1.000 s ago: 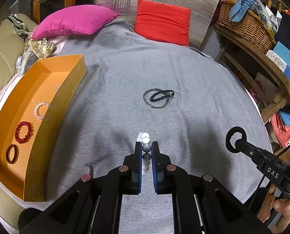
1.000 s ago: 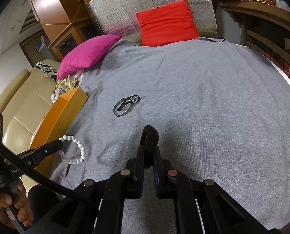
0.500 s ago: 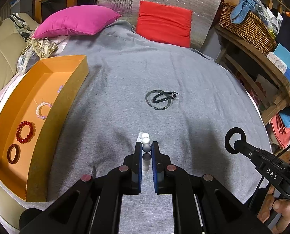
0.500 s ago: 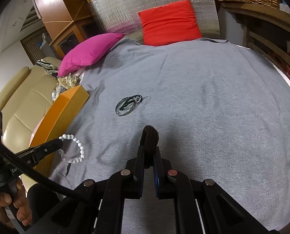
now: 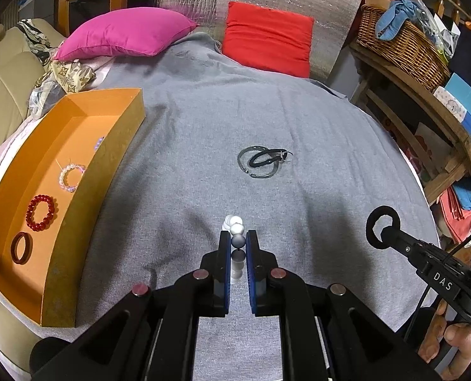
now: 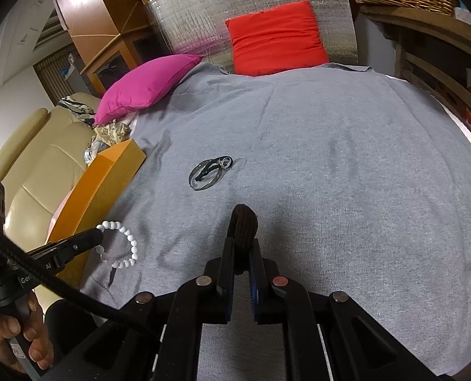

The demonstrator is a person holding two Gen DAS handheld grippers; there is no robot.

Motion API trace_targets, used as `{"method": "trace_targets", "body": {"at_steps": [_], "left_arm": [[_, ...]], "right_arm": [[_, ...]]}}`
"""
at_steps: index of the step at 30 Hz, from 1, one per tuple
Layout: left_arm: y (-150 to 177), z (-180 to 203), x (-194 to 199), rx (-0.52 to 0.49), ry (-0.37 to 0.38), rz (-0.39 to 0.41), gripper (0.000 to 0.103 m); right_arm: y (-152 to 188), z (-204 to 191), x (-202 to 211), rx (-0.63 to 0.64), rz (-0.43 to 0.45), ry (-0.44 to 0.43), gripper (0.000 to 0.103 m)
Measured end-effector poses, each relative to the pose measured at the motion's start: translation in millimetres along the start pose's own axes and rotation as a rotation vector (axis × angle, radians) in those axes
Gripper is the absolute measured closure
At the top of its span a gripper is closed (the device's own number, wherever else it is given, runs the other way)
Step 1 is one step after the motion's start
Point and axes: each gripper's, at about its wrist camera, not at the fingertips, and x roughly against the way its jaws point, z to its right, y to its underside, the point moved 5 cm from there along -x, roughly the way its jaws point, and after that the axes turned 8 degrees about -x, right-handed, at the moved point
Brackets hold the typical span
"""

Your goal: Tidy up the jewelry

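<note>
Orange box (image 5: 121, 146) holds red bracelet (image 5: 41, 212), pink bracelet (image 5: 71, 176), dark ring (image 5: 21, 247)

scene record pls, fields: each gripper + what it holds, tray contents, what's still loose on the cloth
left gripper: shut on white bead bracelet
right gripper: shut on dark fabric band
orange tray: left edge of grey cloth
in tray: brown ring bangle; red bead bracelet; pale pink bead bracelet; a purplish piece farther back, mostly hidden by the wall
loose on cloth: tangle of dark rings, mid-cloth
</note>
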Motion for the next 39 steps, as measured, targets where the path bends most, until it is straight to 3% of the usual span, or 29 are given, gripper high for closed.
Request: {"method": "trace_targets", "body": {"at_steps": [39], "left_arm": [[6.8, -7.2, -2.1, 0.020, -0.006, -0.005, 0.094]], "right_arm": [[1.4, 1.5, -1.1, -0.002, 0.002, 0.009, 0.094]]}}
